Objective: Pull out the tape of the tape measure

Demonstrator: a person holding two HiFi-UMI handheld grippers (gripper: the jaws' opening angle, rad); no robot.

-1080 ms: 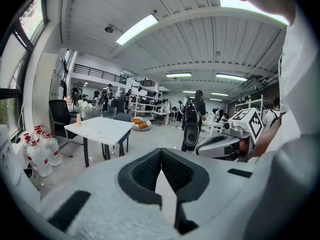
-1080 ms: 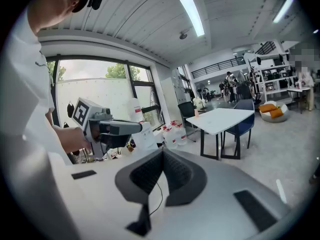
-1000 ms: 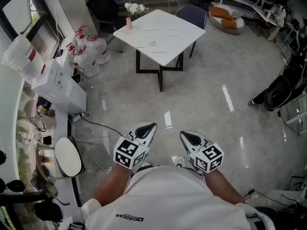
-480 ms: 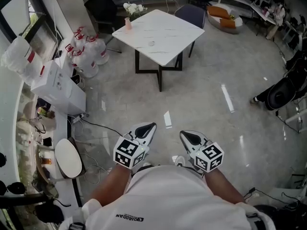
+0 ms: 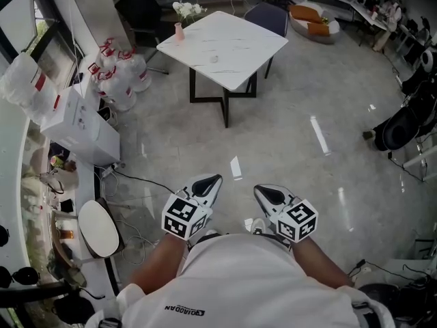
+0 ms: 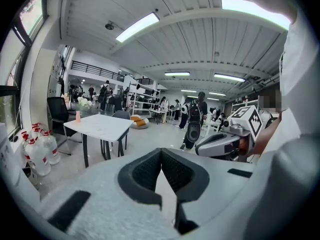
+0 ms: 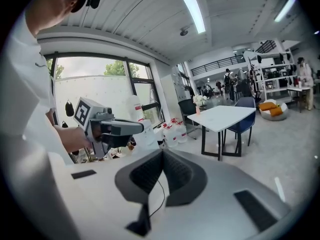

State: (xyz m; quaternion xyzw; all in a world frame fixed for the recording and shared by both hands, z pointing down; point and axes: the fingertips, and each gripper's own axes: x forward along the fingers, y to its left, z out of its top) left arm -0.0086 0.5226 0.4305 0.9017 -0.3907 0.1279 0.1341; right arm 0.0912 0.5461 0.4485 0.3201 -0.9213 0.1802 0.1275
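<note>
No tape measure can be made out for certain; a small pale object [image 5: 214, 59] lies on the white table [image 5: 239, 43] far ahead, too small to identify. I hold both grippers close to my body, above the floor and pointing toward the table. My left gripper [image 5: 214, 180] has its jaws together with nothing between them, as the left gripper view [image 6: 161, 152] also shows. The right gripper [image 5: 260, 190] looks the same, its jaws meeting at the tip [image 7: 161, 151] and empty. Each gripper appears in the other's view: the right gripper [image 6: 220, 144] and the left gripper [image 7: 117, 129].
A pink vase [image 5: 179, 31] with flowers stands on the table's far corner, and a dark chair [image 5: 270, 16] sits behind. White jugs [image 5: 117, 80], a white box [image 5: 78, 125], a round stool [image 5: 99, 227] and a floor cable [image 5: 136, 180] lie left. Dark gear [image 5: 403, 125] is at right.
The head view has shifted a little, so the table sits slightly higher and further left in it. Both grippers keep the same pose in front of my body, jaws unchanged.
</note>
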